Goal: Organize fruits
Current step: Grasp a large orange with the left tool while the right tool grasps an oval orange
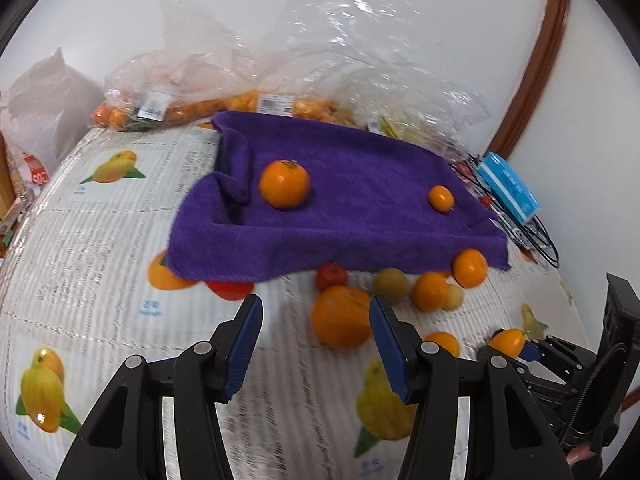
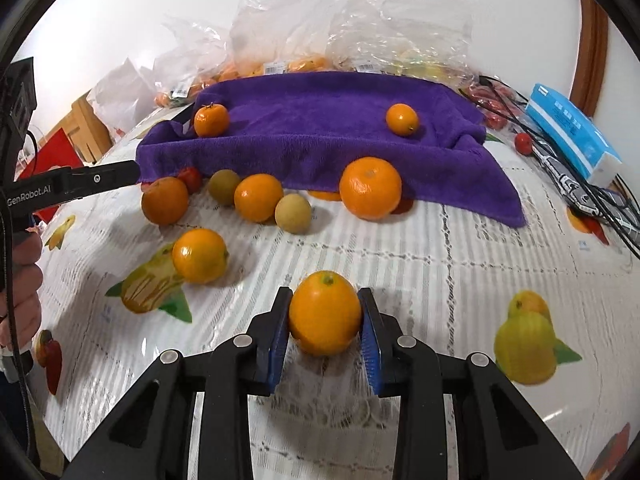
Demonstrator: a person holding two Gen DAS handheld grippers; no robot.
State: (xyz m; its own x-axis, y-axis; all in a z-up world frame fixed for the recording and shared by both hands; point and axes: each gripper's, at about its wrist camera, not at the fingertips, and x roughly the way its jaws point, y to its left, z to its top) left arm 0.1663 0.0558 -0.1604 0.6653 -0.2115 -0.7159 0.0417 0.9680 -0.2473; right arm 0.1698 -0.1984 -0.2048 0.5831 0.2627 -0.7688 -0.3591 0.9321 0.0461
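Observation:
A purple towel [image 1: 360, 208] [image 2: 320, 136] lies at the back of the fruit-print tablecloth [image 2: 440, 264] with two oranges on it [image 2: 211, 120] [image 2: 402, 119]. Several loose fruits sit along its front edge: a large orange [image 2: 370, 188], smaller oranges [image 2: 258, 197], tan round fruits [image 2: 293, 213] and a red tomato [image 2: 191, 179]. My right gripper [image 2: 325, 296] is shut on a small orange [image 2: 325, 314] [image 1: 508, 340], just above the cloth. My left gripper [image 1: 316, 308] stands open and empty, with a big orange [image 1: 340, 316] just beyond its right finger.
Clear plastic bags of fruit [image 1: 248, 92] [image 2: 360, 40] are piled against the wall behind the towel. A blue tissue pack [image 2: 572, 132], black cables [image 2: 592, 196] and small red tomatoes [image 2: 523, 143] lie at the right. A person's hand [image 2: 20, 280] shows at the left edge.

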